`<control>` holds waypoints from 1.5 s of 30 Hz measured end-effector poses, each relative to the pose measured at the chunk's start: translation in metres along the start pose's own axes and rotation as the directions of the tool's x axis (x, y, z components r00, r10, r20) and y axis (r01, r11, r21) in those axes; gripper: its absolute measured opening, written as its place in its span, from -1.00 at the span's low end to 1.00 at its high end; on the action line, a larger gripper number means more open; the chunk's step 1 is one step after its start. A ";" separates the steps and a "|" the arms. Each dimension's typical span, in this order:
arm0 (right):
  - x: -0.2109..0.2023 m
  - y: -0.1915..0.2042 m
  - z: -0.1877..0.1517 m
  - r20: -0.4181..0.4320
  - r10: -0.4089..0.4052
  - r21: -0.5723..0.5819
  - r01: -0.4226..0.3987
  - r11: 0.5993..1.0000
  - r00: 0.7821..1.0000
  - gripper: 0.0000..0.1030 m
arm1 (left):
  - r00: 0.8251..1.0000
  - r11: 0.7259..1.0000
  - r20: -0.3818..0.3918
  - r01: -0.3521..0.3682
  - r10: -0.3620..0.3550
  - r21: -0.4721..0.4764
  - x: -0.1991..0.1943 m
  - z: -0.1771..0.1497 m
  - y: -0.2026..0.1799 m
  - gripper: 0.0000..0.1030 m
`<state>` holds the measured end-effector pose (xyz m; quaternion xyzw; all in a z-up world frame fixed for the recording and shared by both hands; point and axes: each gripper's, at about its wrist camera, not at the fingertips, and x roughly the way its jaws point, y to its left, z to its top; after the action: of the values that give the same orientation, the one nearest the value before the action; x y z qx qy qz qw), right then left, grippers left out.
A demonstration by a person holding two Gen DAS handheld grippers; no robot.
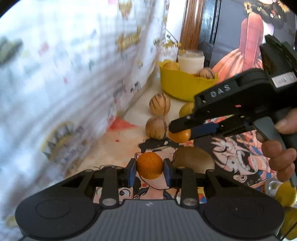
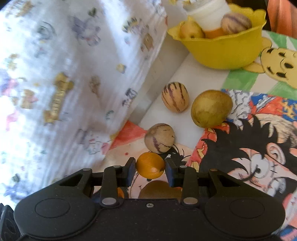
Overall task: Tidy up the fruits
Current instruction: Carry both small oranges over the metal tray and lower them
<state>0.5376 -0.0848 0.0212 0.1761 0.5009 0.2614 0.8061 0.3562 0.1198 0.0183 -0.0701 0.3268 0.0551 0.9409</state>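
Cartoon-print cloth (image 2: 259, 148) under me, my left gripper (image 1: 150, 166) clamped on one small orange (image 1: 149, 165), my right gripper (image 2: 150, 167) on another (image 2: 150, 165); yellow bowl (image 2: 222, 53) at the back holds a few fruits, while two striped fruits, a green one and a kiwi (image 1: 194, 159) wait loose.

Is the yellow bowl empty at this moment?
No, the yellow bowl holds a white cup and several fruits, among them a striped one.
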 end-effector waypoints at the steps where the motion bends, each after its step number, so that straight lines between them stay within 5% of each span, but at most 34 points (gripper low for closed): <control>1: -0.009 0.002 -0.001 0.007 0.001 -0.005 -0.001 1.000 1.000 -0.29 | 1.000 1.000 0.007 -0.002 0.002 -0.001 -0.005 0.002 -0.001 -0.35; 18: -0.190 0.023 -0.072 0.164 -0.018 -0.113 0.037 0.993 0.986 -0.29 | 0.993 0.996 0.117 0.026 -0.035 0.080 -0.120 0.013 -0.072 -0.35; 27: -0.273 0.001 -0.145 0.247 -0.074 -0.109 0.104 0.989 0.966 -0.29 | 0.981 0.982 0.092 0.164 -0.172 0.089 -0.157 -0.004 -0.124 -0.34; 37: -0.299 -0.039 -0.211 0.319 -0.160 -0.101 0.202 0.974 0.934 -0.29 | 0.963 0.957 0.001 0.267 -0.268 0.111 -0.146 -0.041 -0.176 -0.34; 45: -0.278 -0.064 -0.263 0.339 -0.173 -0.114 0.223 0.968 0.925 -0.29 | 0.952 0.948 -0.085 0.303 -0.296 0.096 -0.126 -0.077 -0.191 -0.34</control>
<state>0.2165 -0.2966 0.0703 0.1038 0.3547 0.1826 0.9111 0.2396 -0.0885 0.0553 -0.0697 0.3473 -0.1086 0.9288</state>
